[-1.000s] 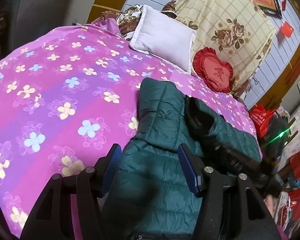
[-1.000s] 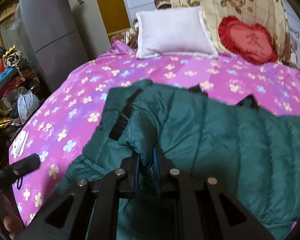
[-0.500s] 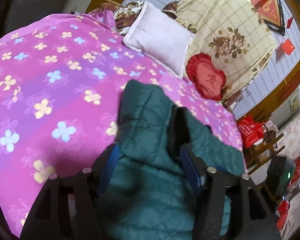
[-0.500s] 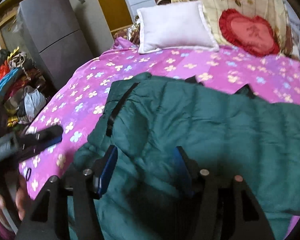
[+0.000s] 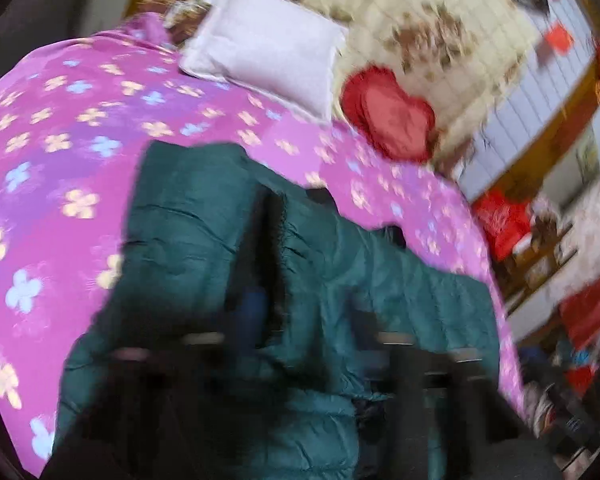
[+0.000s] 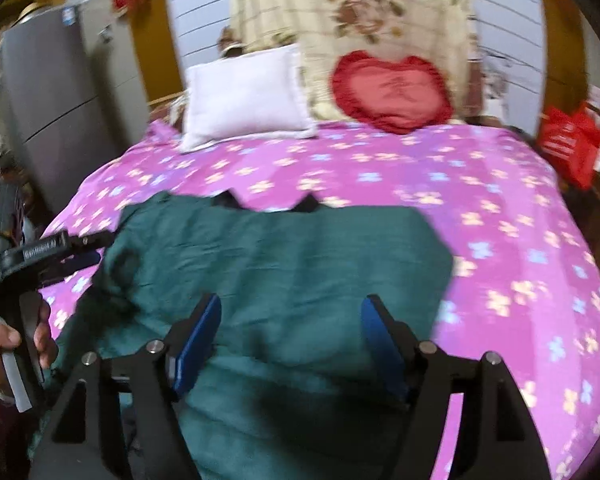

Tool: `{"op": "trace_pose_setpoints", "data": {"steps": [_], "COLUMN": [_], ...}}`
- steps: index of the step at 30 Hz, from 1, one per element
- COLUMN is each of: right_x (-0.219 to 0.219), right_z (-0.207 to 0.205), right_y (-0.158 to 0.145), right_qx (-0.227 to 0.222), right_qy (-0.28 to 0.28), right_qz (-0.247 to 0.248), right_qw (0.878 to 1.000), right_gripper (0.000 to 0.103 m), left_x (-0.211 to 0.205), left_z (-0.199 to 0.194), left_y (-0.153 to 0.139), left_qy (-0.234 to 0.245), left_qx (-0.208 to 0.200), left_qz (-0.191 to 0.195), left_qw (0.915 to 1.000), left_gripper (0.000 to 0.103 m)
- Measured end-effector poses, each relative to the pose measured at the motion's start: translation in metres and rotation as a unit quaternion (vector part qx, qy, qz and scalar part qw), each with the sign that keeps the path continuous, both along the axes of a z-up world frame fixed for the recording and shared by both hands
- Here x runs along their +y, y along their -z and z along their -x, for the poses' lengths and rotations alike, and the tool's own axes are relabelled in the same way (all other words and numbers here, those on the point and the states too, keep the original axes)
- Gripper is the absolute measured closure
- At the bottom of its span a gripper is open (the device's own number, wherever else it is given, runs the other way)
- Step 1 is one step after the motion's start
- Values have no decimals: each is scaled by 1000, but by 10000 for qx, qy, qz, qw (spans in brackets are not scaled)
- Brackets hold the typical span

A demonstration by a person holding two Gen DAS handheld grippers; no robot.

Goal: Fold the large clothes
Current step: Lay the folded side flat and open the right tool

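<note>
A dark green quilted jacket [image 6: 284, 264] lies on the pink flowered bedspread [image 6: 500, 184], its left side folded over with a black zipper edge [image 5: 272, 240] showing. My right gripper [image 6: 290, 320] is open and empty just above the jacket's near part. My left gripper [image 5: 304, 320] is heavily blurred over the jacket [image 5: 188, 240]; its fingers seem spread, with nothing clearly between them. The left gripper also shows in the right wrist view [image 6: 40, 256], held by a hand at the jacket's left edge.
A white pillow [image 6: 244, 96] and a red heart cushion [image 6: 392, 92] lie at the head of the bed against a floral quilt. A grey fridge [image 6: 52, 92] stands left of the bed. Red bags [image 6: 568, 140] and clutter sit on the right.
My right gripper let go of the jacket fold, opened and pulled back toward me. The jacket now lies flatter. My left gripper swung over the jacket and is blurred.
</note>
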State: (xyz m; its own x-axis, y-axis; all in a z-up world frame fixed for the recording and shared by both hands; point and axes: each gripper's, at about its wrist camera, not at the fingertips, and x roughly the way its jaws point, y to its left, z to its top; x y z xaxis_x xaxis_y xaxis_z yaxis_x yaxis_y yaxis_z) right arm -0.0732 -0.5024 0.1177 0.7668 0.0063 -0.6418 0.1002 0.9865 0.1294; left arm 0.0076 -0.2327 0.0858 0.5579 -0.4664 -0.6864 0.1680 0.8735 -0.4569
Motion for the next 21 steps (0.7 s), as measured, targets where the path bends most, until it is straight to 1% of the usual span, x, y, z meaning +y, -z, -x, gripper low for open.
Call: {"op": "trace_pose_setpoints", "data": {"steps": [1,3,4,5,8,10,13,16,18,21], "right_x": [-8,-24,-31,-37,-42,-38,-24,-6,6,19], "right_z": [3,9,10,11,2,-10,-32,-63,-87,-107], "right_y": [-1,-4,-4,-4,5,14,27,43,60,84], "right_qx": [-26,-85,-110,-133,-107,-34,36,250,526,797], "right_qy": [77,262,363,444,523,495,351,233,215,198], "right_qz": [-35,-132,-194,-268,-452,-486,-507,-260,117,475], "right_qw": [10000,9995,9991,9986,9975,9976,9981,9991,9983,9955], "right_gripper": [27,27,26,26,26,26,26,26,26,25], "left_x": [-6,-8,-9,-5,8,17,28,31,29,26], "left_z": [-2,-2,-2,-2,-6,-11,-17,-17,-17,-16], "left_y": [0,-7,-14,-24,-38,-39,-28,-12,-3,3], "left_qy": [44,121,101,47,-183,-273,-398,-395,-369,-313], "left_qx": [-5,-174,-294,-466,-711,-732,-653,-511,-484,-497], "left_qz": [-169,-243,-363,-444,-579,-689,-900,-1002,-1098,-1153], "left_qw": [9998,9995,9989,9979,9956,9946,9930,9929,9921,9916], "left_gripper": [103,103,103,103,103,103,103,103,103,103]}}
